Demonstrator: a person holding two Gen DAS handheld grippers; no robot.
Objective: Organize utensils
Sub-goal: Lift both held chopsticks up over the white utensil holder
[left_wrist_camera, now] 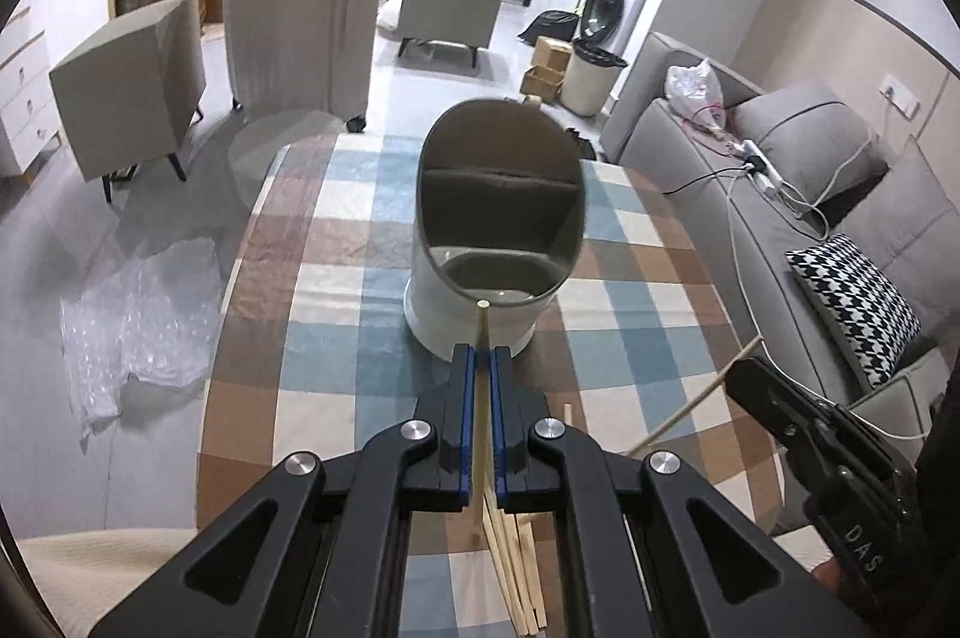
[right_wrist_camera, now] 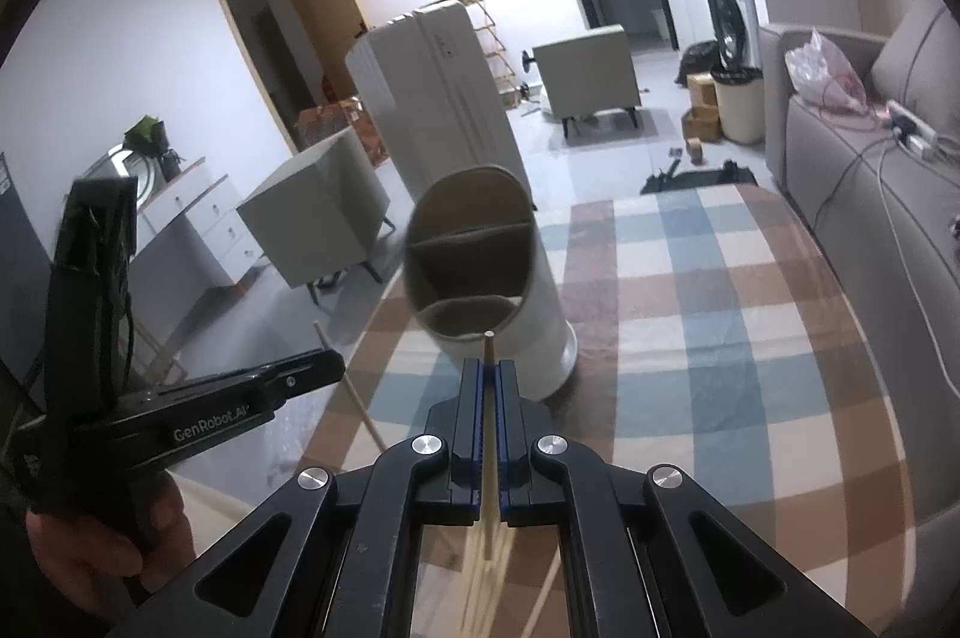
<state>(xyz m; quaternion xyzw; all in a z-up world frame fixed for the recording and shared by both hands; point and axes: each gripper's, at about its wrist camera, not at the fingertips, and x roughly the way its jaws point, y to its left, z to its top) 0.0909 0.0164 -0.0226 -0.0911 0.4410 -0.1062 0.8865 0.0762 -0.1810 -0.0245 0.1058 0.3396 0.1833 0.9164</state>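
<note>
A white cylindrical utensil holder point(left_wrist_camera: 474, 302) with grey inner compartments stands on the checked tablecloth point(left_wrist_camera: 336, 290); it also shows in the right wrist view point(right_wrist_camera: 534, 314). My left gripper point(left_wrist_camera: 481, 356) is shut on a pale wooden chopstick point(left_wrist_camera: 482, 332) whose tip points at the holder's near rim. My right gripper point(right_wrist_camera: 489, 368) is shut on another chopstick point(right_wrist_camera: 488, 356), its tip just before the holder's near compartment. Several more chopsticks point(left_wrist_camera: 516, 578) lie on the table under the left gripper. Each gripper shows in the other's view, the right one point(left_wrist_camera: 762, 386) and the left one point(right_wrist_camera: 312, 368).
A grey sofa point(left_wrist_camera: 798, 218) with a houndstooth cushion point(left_wrist_camera: 852, 302) runs along the table's right side. A white radiator heater point(left_wrist_camera: 300, 2), grey stools point(left_wrist_camera: 132, 80) and bubble wrap point(left_wrist_camera: 138, 314) are on the floor to the left and beyond the table.
</note>
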